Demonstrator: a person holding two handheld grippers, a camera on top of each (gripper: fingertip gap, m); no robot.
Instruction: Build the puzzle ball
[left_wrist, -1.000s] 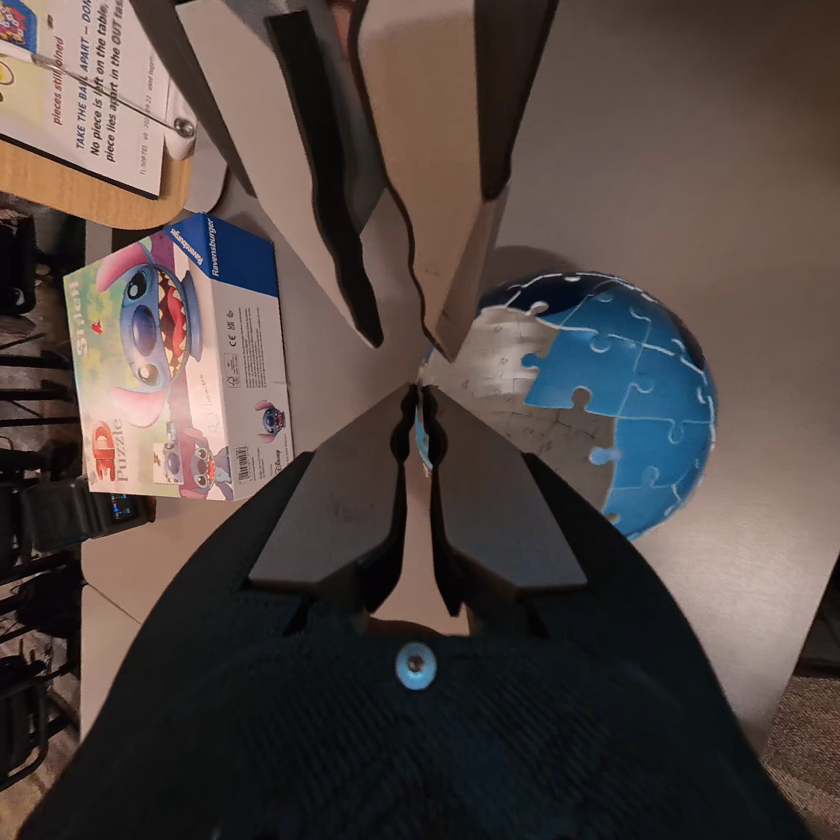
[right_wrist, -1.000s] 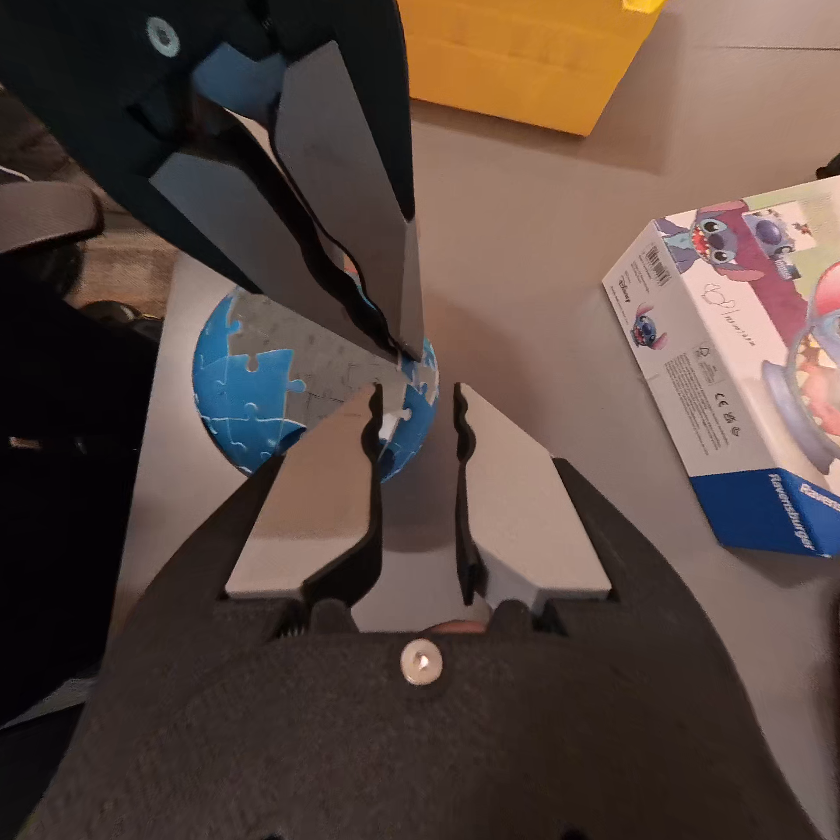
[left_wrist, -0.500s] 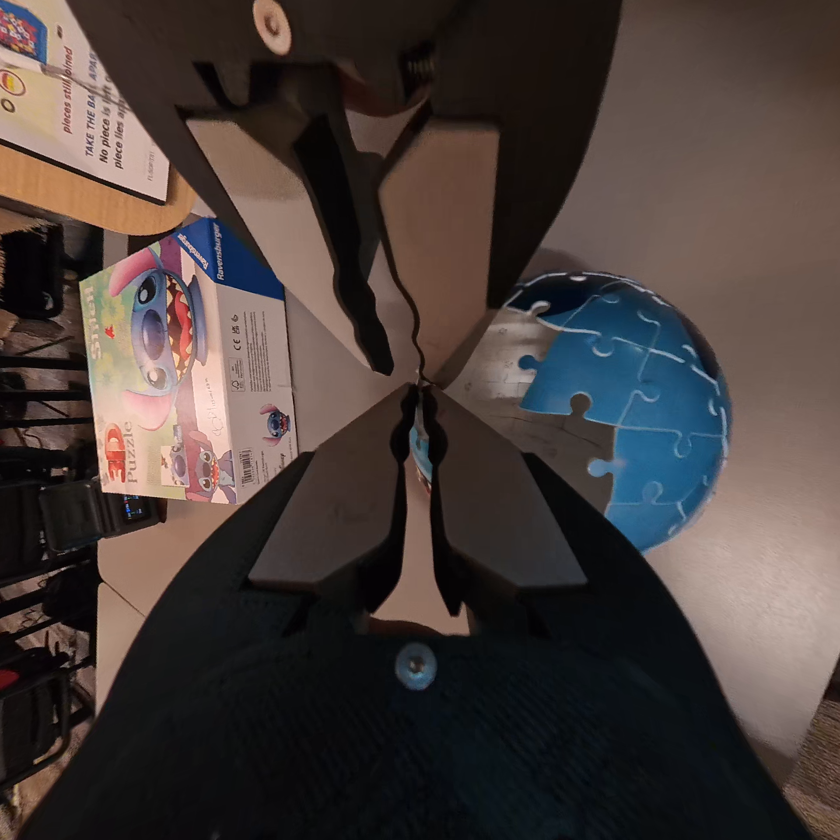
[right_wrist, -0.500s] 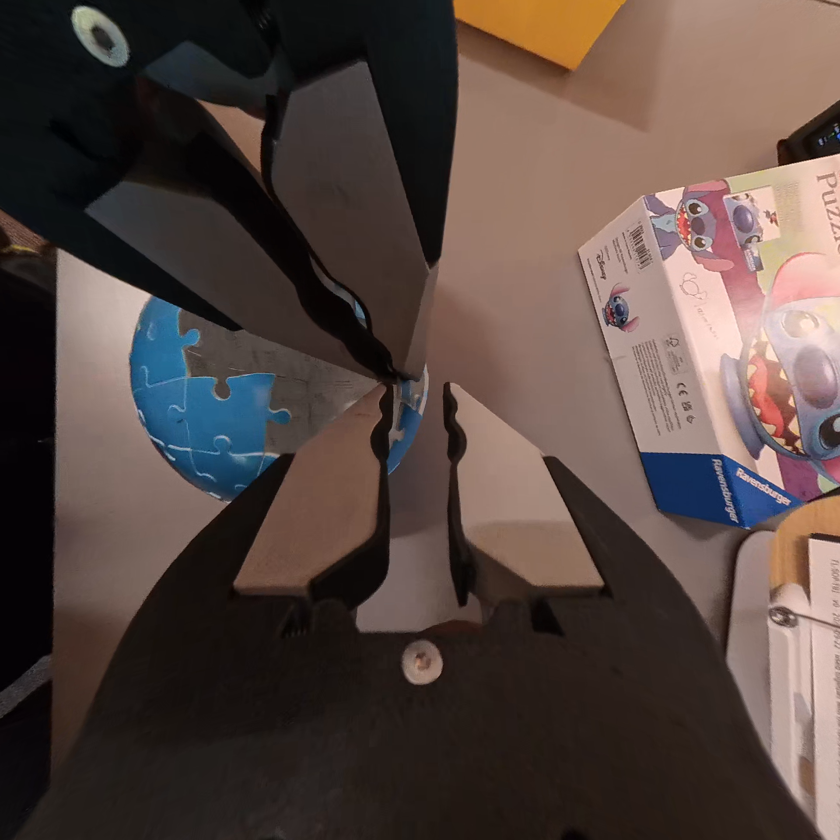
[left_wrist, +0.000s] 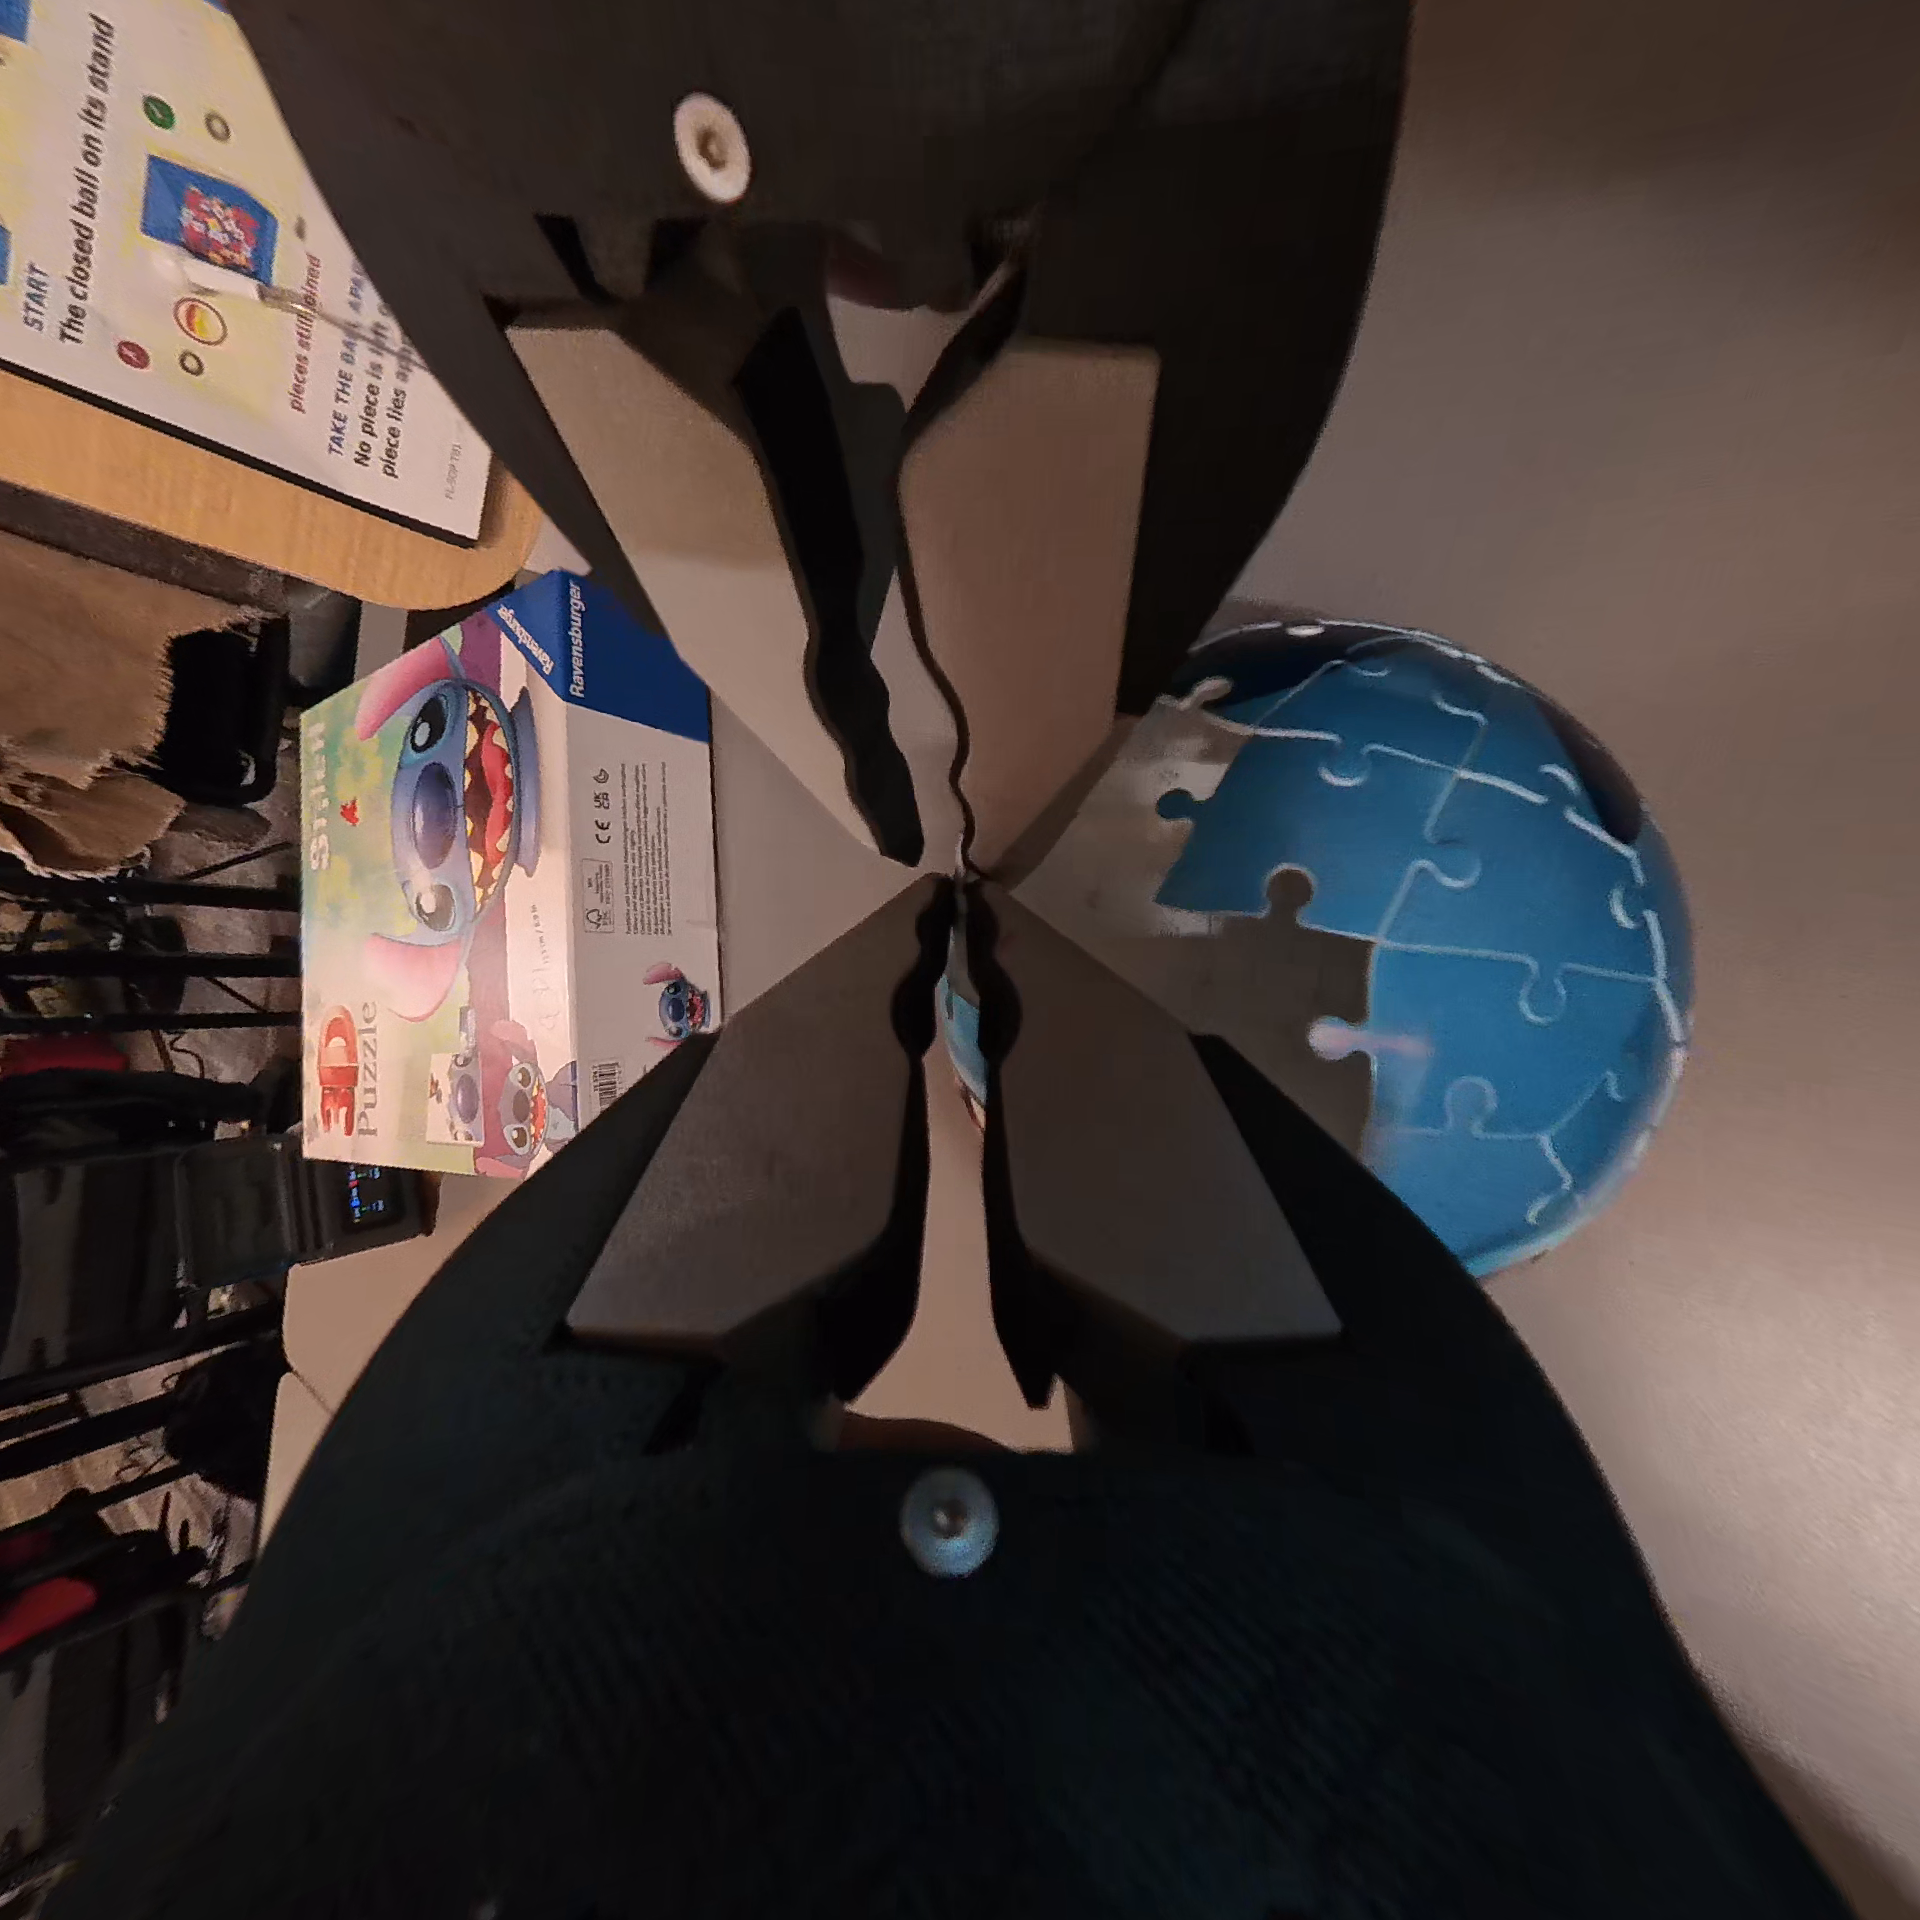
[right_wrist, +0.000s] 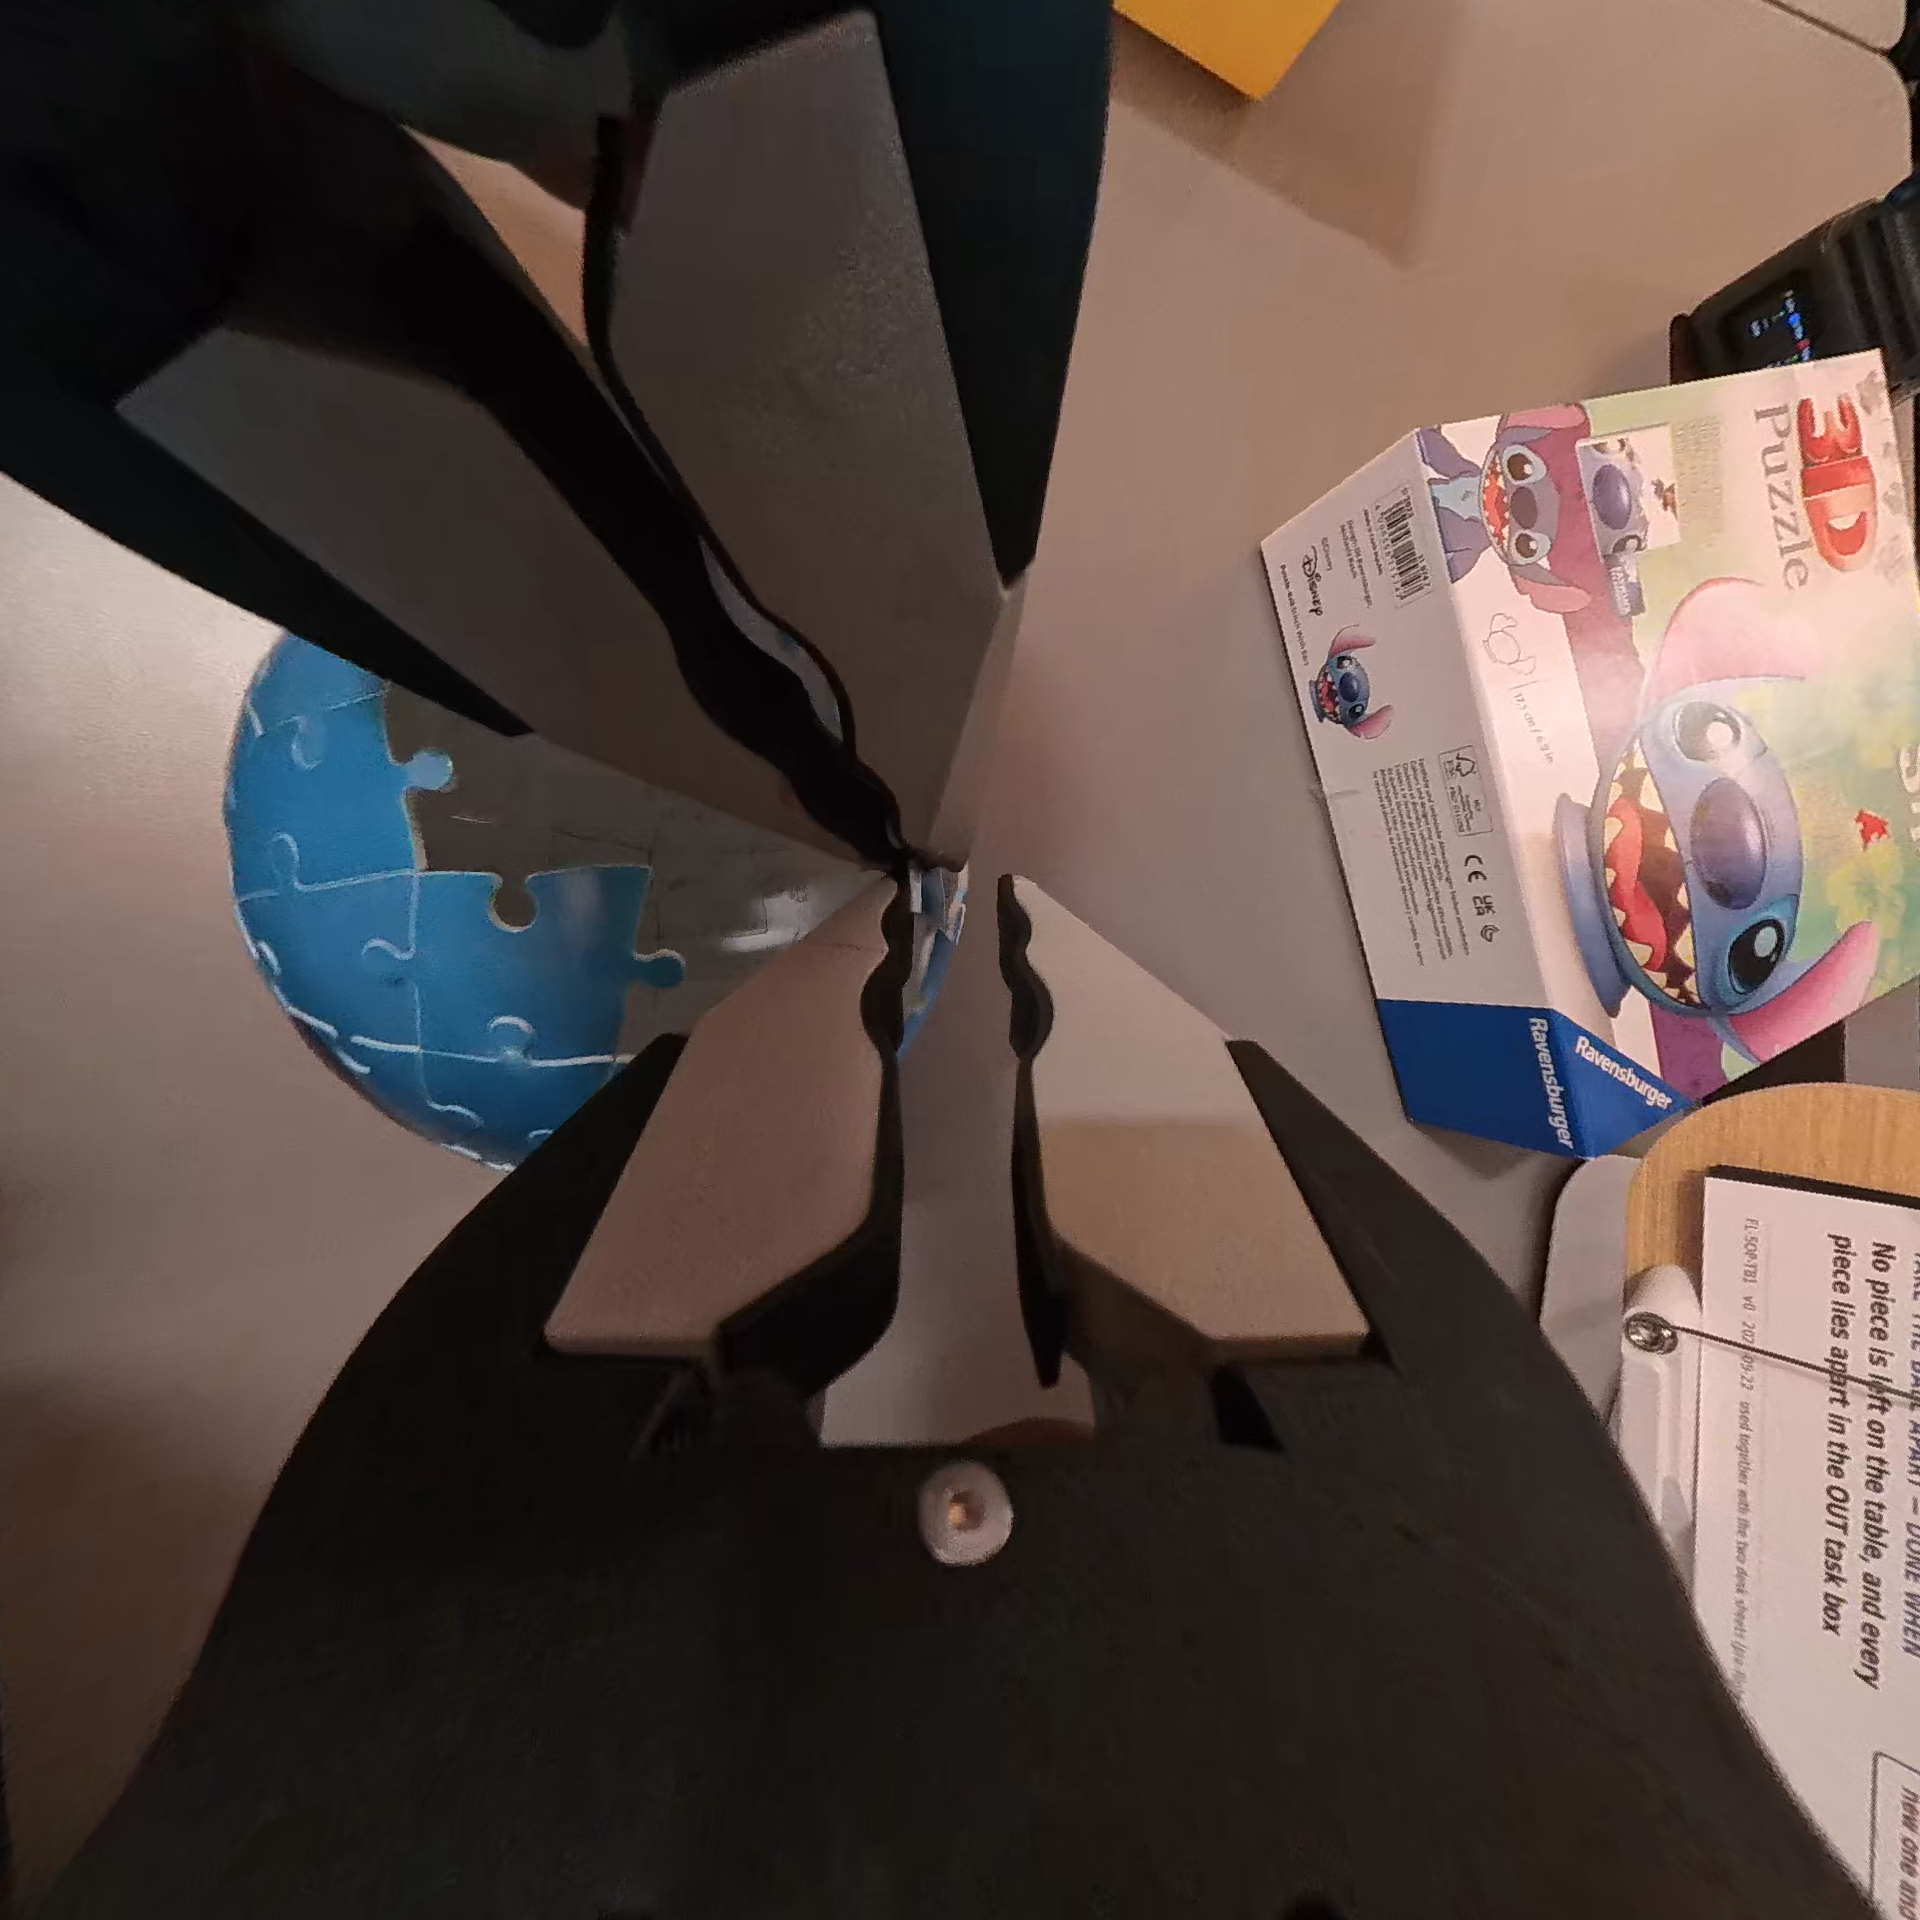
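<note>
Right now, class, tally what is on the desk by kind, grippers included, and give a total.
Grippers: 2, left gripper and right gripper
Puzzle ball, part built: 1
Loose puzzle piece, pinched in the left gripper: 1
Puzzle box: 1
Clipboard with a printed sheet: 1
Yellow box: 1
Total: 7

Both tools hide part of the puzzle ball (left_wrist: 1475, 966).

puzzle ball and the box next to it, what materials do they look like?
Puzzle ball: looks like rigid curved plastic pieces, smooth blue outside with a slight sheen, matte grey on the inner faces seen through the gap; the pieces keep a domed shape. Box: printed cardboard, apparently satin-coated, with crisp folded edges and flat panels. Neither can be confirmed by look alone.
</note>
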